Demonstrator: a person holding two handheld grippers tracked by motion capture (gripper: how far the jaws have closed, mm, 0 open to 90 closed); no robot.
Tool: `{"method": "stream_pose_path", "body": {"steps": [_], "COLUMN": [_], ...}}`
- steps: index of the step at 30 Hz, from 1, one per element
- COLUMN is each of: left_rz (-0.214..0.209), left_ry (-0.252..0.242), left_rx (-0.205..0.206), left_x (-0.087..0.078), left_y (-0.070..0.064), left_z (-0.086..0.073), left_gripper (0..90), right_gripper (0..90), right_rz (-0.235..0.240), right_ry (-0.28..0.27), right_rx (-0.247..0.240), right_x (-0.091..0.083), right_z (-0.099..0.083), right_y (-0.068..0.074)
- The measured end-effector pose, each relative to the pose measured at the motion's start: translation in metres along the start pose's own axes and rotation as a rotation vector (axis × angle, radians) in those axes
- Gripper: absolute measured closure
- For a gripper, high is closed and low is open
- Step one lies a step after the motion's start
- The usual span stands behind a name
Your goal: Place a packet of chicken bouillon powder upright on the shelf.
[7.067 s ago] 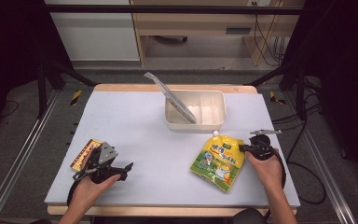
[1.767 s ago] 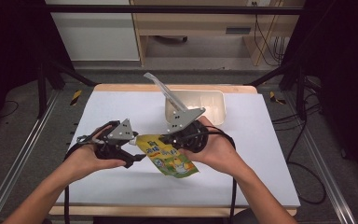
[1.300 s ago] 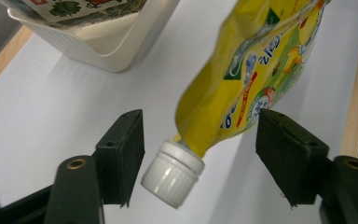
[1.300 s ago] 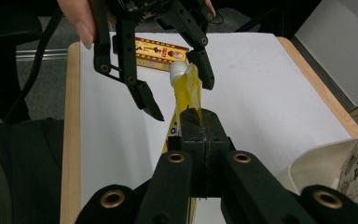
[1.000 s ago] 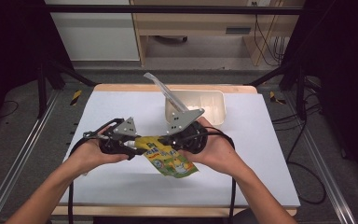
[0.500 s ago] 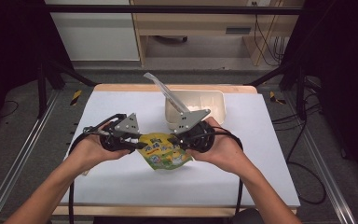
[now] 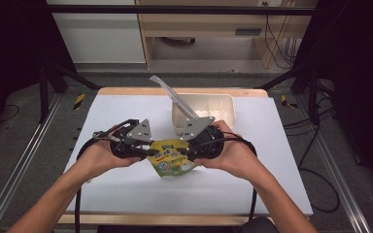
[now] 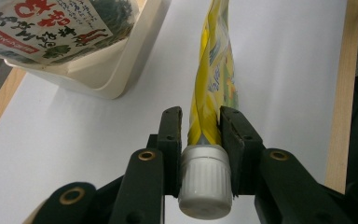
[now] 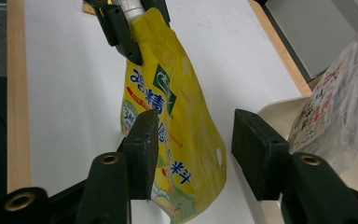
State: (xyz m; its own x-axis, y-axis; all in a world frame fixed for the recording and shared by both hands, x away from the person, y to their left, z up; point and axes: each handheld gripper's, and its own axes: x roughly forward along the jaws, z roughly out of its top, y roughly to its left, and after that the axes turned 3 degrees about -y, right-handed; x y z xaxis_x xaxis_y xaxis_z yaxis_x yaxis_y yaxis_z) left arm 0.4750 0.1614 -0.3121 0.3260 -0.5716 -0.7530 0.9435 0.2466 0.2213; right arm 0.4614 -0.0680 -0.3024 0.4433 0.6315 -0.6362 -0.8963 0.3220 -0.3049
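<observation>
My left gripper (image 8: pixel 200 126) is pinched on the neck of the yellow spouted pouch (image 7: pixel 171 158), just under its white cap (image 8: pixel 203 181), while my right gripper (image 9: pixel 193 140) stands spread with the pouch's lower body hanging just beyond its jaws, not clamped. The pouch hangs over the middle of the white bench (image 7: pixel 281 160), its long axis running straight from one gripper to the other. Beyond my right hand (image 7: pixel 235 155) is the cream tub (image 7: pixel 226 104) with a printed packet (image 8: pixel 51 23) leaning in it.

The yellow spouted pouch (image 9: pixel 168 116) with its ribbed grey cap (image 8: pixel 203 179) hung edge-on, neck pinched between the left fingers (image 8: pixel 170 135), its body between the parted right fingers (image 9: pixel 142 144).
</observation>
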Motion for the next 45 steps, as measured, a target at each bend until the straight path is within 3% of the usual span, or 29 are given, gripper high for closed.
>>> {"method": "stream_pose_path", "body": {"steps": [6, 14, 15, 17, 20, 21, 22, 23, 25, 28, 30, 32, 33, 34, 36, 39, 44, 45], "left_rz": [-0.007, -0.009, -0.008, -0.005, 0.005, 0.026, 0.026, 0.045, 0.055, 0.083, 0.097, 0.114, 0.132, 0.132, 0.162, 0.175, 0.213, 0.238], "left_ry": [-0.006, -0.008, -0.009, -0.01, -0.04, -0.076, -0.076, -0.122, -0.146, -0.173, -0.171, -0.157, -0.15, -0.15, -0.148, -0.138, -0.15, -0.163], "left_rx": [0.014, 0.017, 0.017, 0.016, -0.009, -0.036, -0.036, -0.068, -0.089, -0.132, -0.146, -0.159, -0.18, -0.18, -0.204, -0.233, -0.271, -0.288], "left_x": [0.001, 0.001, 0.001, 0.001, 0.001, -0.001, -0.001, -0.004, -0.005, -0.008, -0.006, -0.003, 0.0, 0.0, 0.004, 0.008, 0.017, 0.02], "left_y": [-0.001, -0.002, -0.002, -0.002, -0.001, -0.001, -0.001, -0.001, -0.001, -0.003, -0.005, -0.007, -0.01, -0.01, -0.012, -0.013, -0.017, -0.019], "left_z": [0.001, 0.001, 0.001, 0.001, 0.001, 0.001, 0.001, 0.001, 0.001, -0.003, -0.007, -0.011, -0.016, -0.016, -0.022, -0.026, -0.037, -0.041], "left_gripper": [69.9, 69.9, 69.8, 69.5, 67.5, 50.6, 44.6, 37.6, 27.3, 21.5, 15.8, 13.5, 12.9, 12.6, 12.0, 10.8, 10.4, 10.5], "right_gripper": [47.5, 72.5, 80.8, 88.6, 89.8, 90.0, 90.0, 90.0, 90.0, 90.0, 90.0, 90.0, 90.0, 90.0, 90.0, 90.0, 90.0, 90.0], "right_rz": [0.033, 0.092, 0.113, 0.118, 0.116, 0.112, 0.112, 0.111, 0.105, 0.089, 0.068, 0.055, 0.032, 0.032, 0.005, -0.019, -0.064, -0.078], "right_ry": [0.059, 0.128, 0.14, 0.146, 0.151, 0.157, 0.157, 0.156, 0.145, 0.141, 0.133, 0.134, 0.141, 0.141, 0.153, 0.168, 0.204, 0.21], "right_rx": [-0.008, 0.012, 0.018, 0.027, 0.034, 0.042, 0.042, 0.061, 0.088, 0.115, 0.155, 0.17, 0.197, 0.197, 0.238, 0.266, 0.317, 0.34], "right_x": [0.009, 0.023, 0.026, 0.026, 0.025, 0.023, 0.023, 0.018, 0.009, -0.001, -0.02, -0.026, -0.039, -0.039, -0.056, -0.065, -0.082, -0.087], "right_z": [0.008, 0.012, 0.012, 0.012, 0.012, 0.009, 0.009, 0.005, 0.0, -0.005, -0.015, -0.018, -0.025, -0.025, -0.037, -0.046, -0.065, -0.072], "right_y": [-0.003, -0.008, -0.007, -0.006, -0.007, -0.006, -0.006, -0.008, -0.011, -0.014, -0.021, -0.023, -0.028, -0.028, -0.036, -0.04, -0.049, -0.052]}}
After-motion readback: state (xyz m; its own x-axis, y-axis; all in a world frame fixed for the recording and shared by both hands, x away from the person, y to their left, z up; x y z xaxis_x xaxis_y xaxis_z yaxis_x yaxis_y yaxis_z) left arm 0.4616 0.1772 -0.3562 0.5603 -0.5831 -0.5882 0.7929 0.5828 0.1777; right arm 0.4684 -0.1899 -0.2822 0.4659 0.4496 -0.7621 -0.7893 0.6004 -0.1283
